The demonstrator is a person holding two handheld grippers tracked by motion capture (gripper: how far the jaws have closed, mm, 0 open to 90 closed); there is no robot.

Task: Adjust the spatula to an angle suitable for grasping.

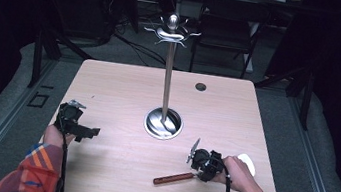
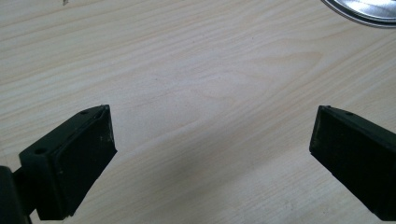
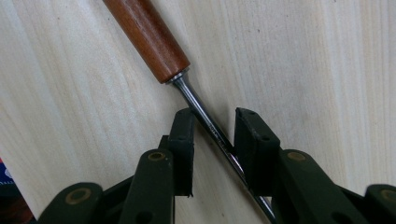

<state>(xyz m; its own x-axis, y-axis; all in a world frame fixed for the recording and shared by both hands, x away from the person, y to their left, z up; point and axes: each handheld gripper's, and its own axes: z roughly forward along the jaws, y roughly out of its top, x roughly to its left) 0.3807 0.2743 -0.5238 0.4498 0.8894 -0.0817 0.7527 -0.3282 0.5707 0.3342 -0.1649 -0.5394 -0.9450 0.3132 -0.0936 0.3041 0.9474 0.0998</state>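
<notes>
A utensil with a brown wooden handle (image 1: 174, 178) and a thin metal shaft (image 3: 198, 109) lies on the wooden table (image 1: 123, 94) near the front right. My right gripper (image 3: 212, 119) reaches down over it, and the shaft runs slantwise through the gap between its jaws. That gap is wider than the shaft, so the pads are not clamped on it. In the high view the right gripper (image 1: 196, 174) sits just right of the handle. My left gripper (image 1: 88, 131) hovers at the front left, its jaws open wide over bare wood (image 2: 212, 154).
A tall metal stand (image 1: 168, 75) with hooks at the top rises from a round steel base (image 1: 163, 124) at the table's middle; the base rim (image 2: 364, 9) is far from my left jaws. A white rounded thing (image 1: 248, 162) lies beside the right hand. A small hole (image 1: 200, 86) is at the back.
</notes>
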